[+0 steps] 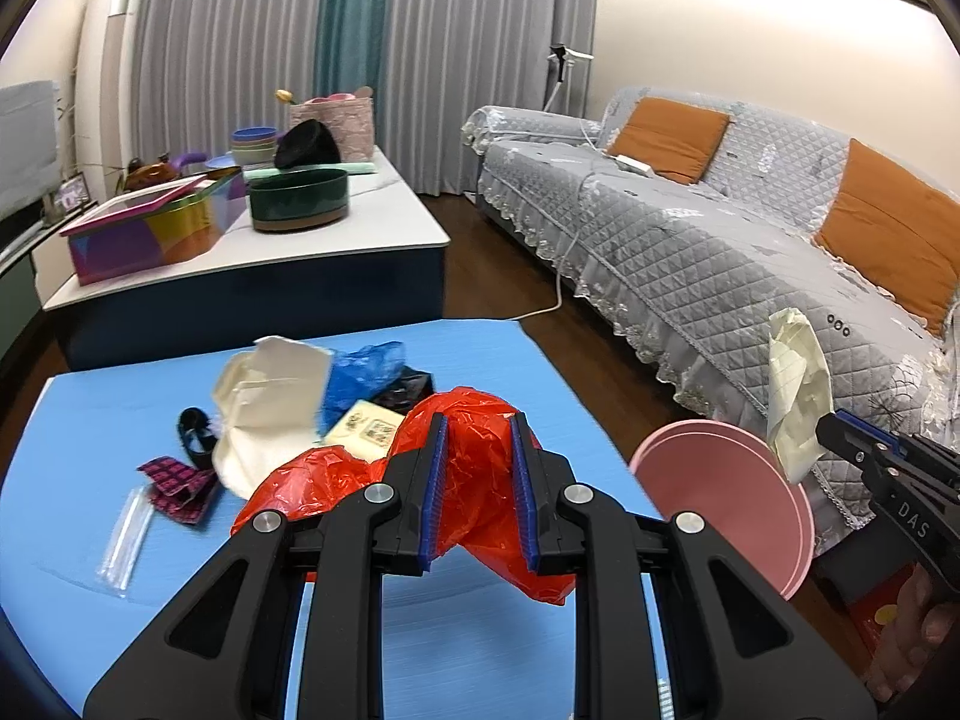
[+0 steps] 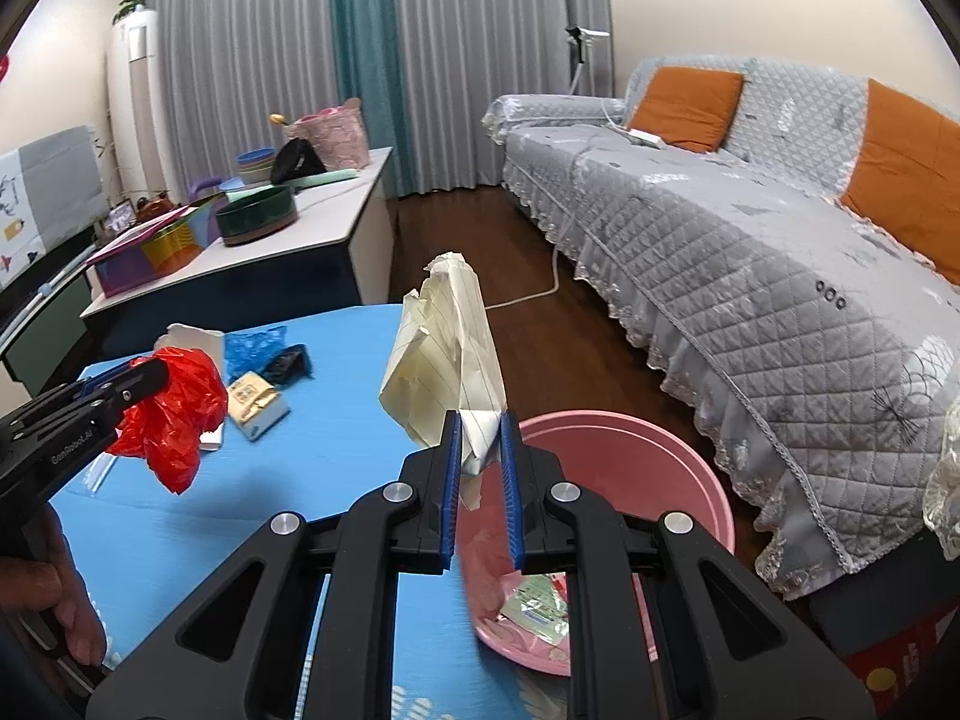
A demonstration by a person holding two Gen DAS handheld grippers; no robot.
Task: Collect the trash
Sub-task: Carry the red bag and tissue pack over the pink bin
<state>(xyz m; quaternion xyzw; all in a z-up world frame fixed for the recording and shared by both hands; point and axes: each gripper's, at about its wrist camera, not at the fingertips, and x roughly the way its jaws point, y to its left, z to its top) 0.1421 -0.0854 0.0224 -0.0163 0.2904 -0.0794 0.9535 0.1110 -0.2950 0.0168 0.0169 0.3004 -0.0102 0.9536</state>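
My left gripper (image 1: 477,420) jaws clamp the red bag (image 1: 474,480) above the blue surface (image 1: 108,408), right gripper (image 2: 482,426) jaws pinch crumpled paper (image 2: 444,348) over the pink basin (image 2: 630,450) past its edge.

Little lettering can be read here. The black body of the right tool (image 1: 840,429) carries the white letters "DAS" along its side, seen from the left wrist view. The black body of the left tool (image 2: 147,381) carries small pale lettering that looks like "GenRobot.AI", seen from the right wrist view. A small cream box (image 1: 367,427) near the middle of the blue counter (image 1: 120,396) bears two square printed codes, too blurred to read. Three small black rings are printed on the grey sofa cover (image 1: 838,324).
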